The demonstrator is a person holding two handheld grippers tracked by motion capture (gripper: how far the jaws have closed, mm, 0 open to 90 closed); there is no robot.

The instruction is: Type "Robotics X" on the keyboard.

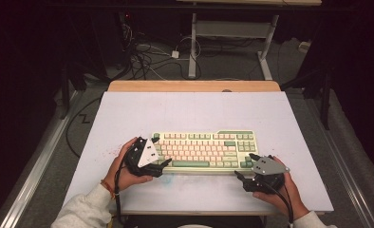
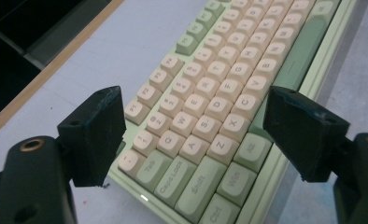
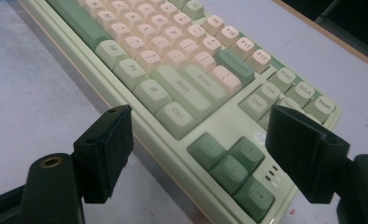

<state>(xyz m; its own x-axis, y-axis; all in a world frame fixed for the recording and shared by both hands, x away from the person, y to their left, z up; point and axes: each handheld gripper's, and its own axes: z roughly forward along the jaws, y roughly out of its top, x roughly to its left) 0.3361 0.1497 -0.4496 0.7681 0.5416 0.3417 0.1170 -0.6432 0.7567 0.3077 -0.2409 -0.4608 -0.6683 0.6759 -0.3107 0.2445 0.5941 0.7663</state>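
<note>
A pale green keyboard [image 1: 204, 149] with cream and green keys lies on the white tabletop [image 1: 190, 109], towards its near edge. My left gripper [image 1: 163, 166] is at the keyboard's left end, open, its jaws spread to either side of that end's near corner. The left gripper view shows the Tab, Caps Lock and Shift keys of the keyboard [image 2: 229, 70] between the spread jaws of the left gripper [image 2: 196, 100]. My right gripper [image 1: 247, 167] is open at the right end. Its jaws frame the arrow keys of the keyboard [image 3: 173, 56] in the right gripper view [image 3: 201, 116]. Neither holds anything.
A wooden strip [image 1: 194, 86] runs along the table's far edge. Beyond it, cables [image 1: 147, 57] lie on the floor by the white legs of another desk [image 1: 193, 47]. The person's hands and pale sleeves [image 1: 85, 209] come in from the bottom.
</note>
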